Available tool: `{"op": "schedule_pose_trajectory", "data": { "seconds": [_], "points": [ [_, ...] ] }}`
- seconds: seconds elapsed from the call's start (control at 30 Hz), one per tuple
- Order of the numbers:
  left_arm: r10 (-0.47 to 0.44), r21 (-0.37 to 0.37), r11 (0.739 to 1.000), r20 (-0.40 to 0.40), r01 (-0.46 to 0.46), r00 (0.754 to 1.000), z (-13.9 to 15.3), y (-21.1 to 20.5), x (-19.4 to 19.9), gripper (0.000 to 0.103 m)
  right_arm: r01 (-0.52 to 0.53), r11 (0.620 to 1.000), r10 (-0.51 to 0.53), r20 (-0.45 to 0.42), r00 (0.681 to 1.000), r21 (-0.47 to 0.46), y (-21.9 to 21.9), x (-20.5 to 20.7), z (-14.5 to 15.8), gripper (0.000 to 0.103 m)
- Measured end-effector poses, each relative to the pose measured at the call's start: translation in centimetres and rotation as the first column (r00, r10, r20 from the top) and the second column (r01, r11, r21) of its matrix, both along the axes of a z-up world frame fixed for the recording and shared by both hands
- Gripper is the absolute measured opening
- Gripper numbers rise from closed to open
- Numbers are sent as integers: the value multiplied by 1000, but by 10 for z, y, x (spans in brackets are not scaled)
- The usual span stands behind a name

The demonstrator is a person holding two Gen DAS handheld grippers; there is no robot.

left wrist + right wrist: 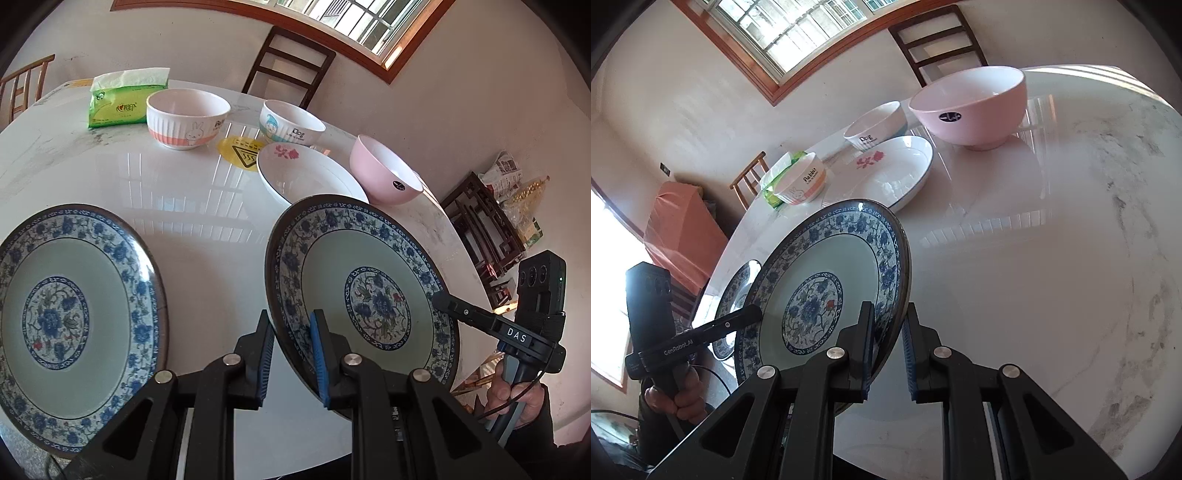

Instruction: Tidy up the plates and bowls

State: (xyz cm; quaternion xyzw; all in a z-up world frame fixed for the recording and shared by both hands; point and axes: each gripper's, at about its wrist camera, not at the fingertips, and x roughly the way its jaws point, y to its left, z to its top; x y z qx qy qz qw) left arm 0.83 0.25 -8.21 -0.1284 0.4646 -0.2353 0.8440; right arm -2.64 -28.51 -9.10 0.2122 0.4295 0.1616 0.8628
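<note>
A blue-and-white floral plate (365, 291) is held tilted above the white table between both grippers. My left gripper (293, 358) straddles its left rim, jaws not quite closed on it. My right gripper (888, 350) straddles the opposite rim (834, 280), with a gap showing beside the rim. A second matching plate (74, 314) lies flat on the table at the left, also in the right wrist view (738, 284). Behind stand a white plate with red flowers (306, 173), a pink bowl (384, 173), a dog bowl (291, 122) and a rabbit bowl (186, 118).
A green tissue pack (123, 99) lies at the table's far left. A yellow warning sticker (240, 151) marks the table's middle. Dark wooden chairs (288, 66) stand behind the table, and stacked dark furniture (480, 229) stands right of the table edge.
</note>
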Motion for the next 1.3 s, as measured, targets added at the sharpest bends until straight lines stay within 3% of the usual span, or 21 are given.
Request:
{"op": "schedule_pose_trajectory", "data": {
  "seconds": [0.37, 0.6, 0.9, 1.3],
  "points": [
    [133, 3, 991, 36, -133, 990, 22, 78, -9, 20, -127, 992, 126, 46, 991, 5, 64, 27, 23, 15],
    [249, 21, 968, 40, -250, 968, 29, 144, -18, 20, -244, 970, 243, 63, 968, 5, 129, 45, 29, 15],
    [341, 51, 939, 4, -341, 940, 15, 204, -22, 20, -358, 934, 358, 26, 933, 0, 199, 60, 17, 15],
    [370, 50, 929, -72, -367, 926, -15, 230, -13, 20, -391, 920, 390, -67, 918, 3, 230, 75, -8, 15]
  ]
}}
